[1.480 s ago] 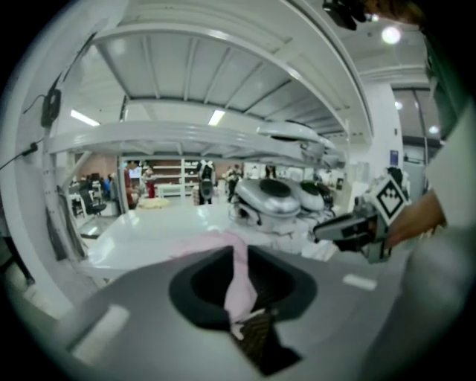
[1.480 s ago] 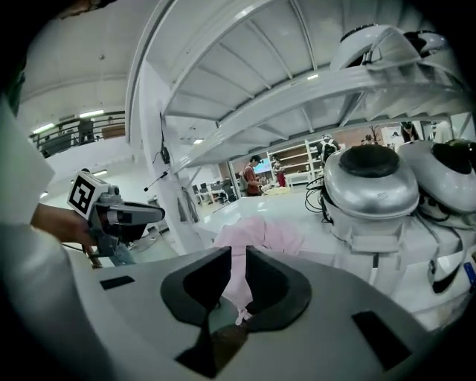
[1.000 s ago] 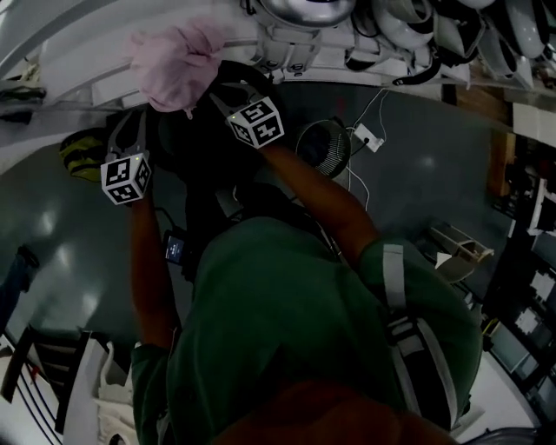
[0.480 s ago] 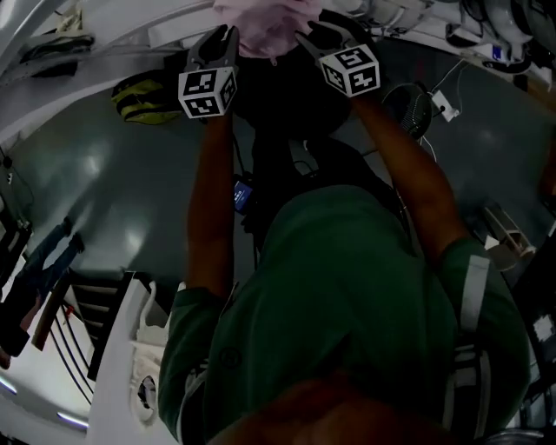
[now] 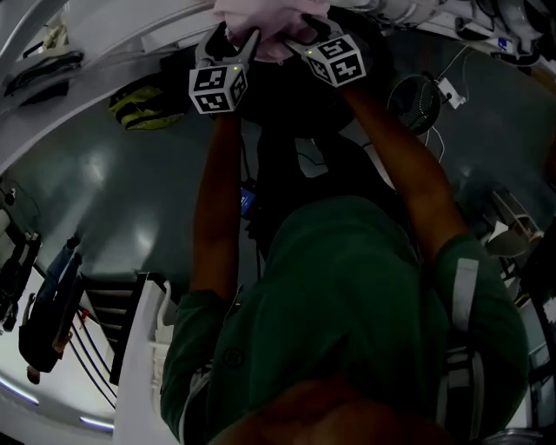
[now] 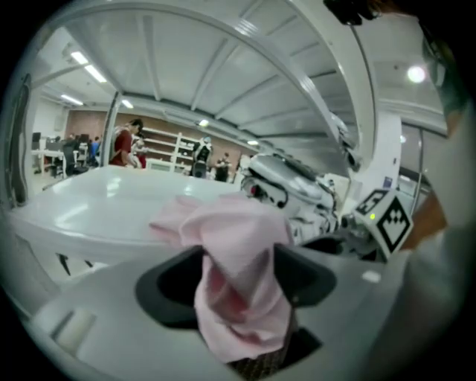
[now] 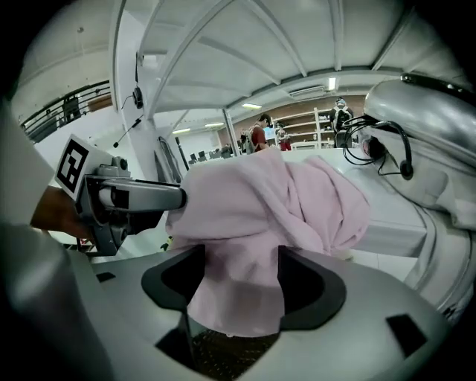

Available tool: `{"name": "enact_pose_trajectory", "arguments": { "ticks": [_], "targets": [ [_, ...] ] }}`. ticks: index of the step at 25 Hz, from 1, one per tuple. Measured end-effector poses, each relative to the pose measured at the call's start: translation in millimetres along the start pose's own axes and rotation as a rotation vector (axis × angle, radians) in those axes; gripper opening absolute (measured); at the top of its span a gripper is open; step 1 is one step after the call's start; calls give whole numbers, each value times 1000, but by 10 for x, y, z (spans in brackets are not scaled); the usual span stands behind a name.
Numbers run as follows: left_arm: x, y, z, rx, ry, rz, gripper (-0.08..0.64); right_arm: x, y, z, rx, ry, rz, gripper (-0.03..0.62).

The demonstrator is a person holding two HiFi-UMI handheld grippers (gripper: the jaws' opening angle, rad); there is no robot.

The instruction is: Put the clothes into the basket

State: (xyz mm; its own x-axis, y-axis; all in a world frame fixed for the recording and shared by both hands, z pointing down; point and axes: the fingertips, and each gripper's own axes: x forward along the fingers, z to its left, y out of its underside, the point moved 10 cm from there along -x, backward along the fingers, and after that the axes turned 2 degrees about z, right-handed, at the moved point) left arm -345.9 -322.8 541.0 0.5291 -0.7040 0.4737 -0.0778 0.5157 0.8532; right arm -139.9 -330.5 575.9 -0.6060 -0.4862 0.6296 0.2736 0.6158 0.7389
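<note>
Now the white surface (image 5: 122,39) curves across the top of the head view. Below it one person (image 5: 347,304) in green reaches both arms up to its edge. There sits what I take for the basket (image 5: 291,104), a dark round shape too dim to be sure of. Above it, at the top edge of the view, hangs the pink cloth (image 5: 269,22), bunched between the two tongs. Both tongs have just been opening. A second ago each was clenched on the cloth. The left tongs (image 5: 230,42) and right tongs (image 5: 300,39) are now released and spread wide, and a fold of cloth lies loose in each gap. I judge this to be the drop: the cloth is let go over the basket and should fall in once the tongs draw clear, but it is not yet seen inside. By count there is one surface, one person, one basket, one cloth and two tongs. On the floor are one fan (image 5: 415,91) and one yellow-and-black bundle (image 5: 143,97).
</note>
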Motion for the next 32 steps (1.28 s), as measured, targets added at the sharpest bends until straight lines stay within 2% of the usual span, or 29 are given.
{"name": "enact_pose_trajectory", "arguments": {
  "ticks": [8,10,13,15,18,22,32],
  "targets": [
    [274,106,58,-1,27,36,277,296,17,-34,-3,53,12,272],
    [312,107,56,-6,49,32,220,326,38,-37,-19,77,15,265],
    [326,104,10,7,73,31,96,339,61,-52,-33,101,25,212],
    [308,87,-6,4,71,37,55,321,62,-62,-30,103,38,175],
    [260,44,-32,-7,73,54,41,248,64,-75,2,103,58,90],
    [131,-39,-107,7,66,53,37,139,2,-40,35,94,7,77],
    [-361,-252,-351,38,31,14,35,-384,-204,209,2,23,-96,69]
  ]
}}
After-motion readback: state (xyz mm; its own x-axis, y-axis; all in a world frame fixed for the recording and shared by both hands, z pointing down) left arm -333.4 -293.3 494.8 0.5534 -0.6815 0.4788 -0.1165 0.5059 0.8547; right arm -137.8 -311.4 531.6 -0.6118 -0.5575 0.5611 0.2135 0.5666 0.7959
